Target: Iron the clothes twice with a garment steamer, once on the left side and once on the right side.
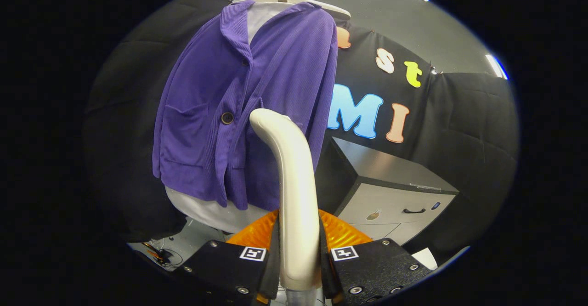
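I am looking forward along my claw (298,260), whose two black fingers (229,264) are pressed against either side of the cream-white handle of a garment steamer (294,191), one on each flank. Each finger carries a small square black-and-white marker on its top face. The handle rises straight up from between the fingers, then bends forward and to the left, its rounded head ending just in front of the garment ahead. Behind the handle, just beyond the fingers, sits a translucent orange base (342,232) with a ribbed, glossy surface. Ahead of the claw and slightly to its left hangs the clothing to be steamed — a purple corduroy jacket (229,108) with a notched collar, a dark button (227,118) near its middle and a patch pocket on the side further left. It hangs on a pale hanger (317,3) over a white undergarment (206,212), which shows at the open neck and below the jacket's hem. I cannot tell whether the steamer head touches the fabric or merely stands close before it. Ahead and to the right of the claw, well apart from the jacket, stands a grey cabinet (395,195) with a dark top and a drawer with a dark handle. Down to the left of the fingers, some thin cables (158,253) lie on a pale surface.
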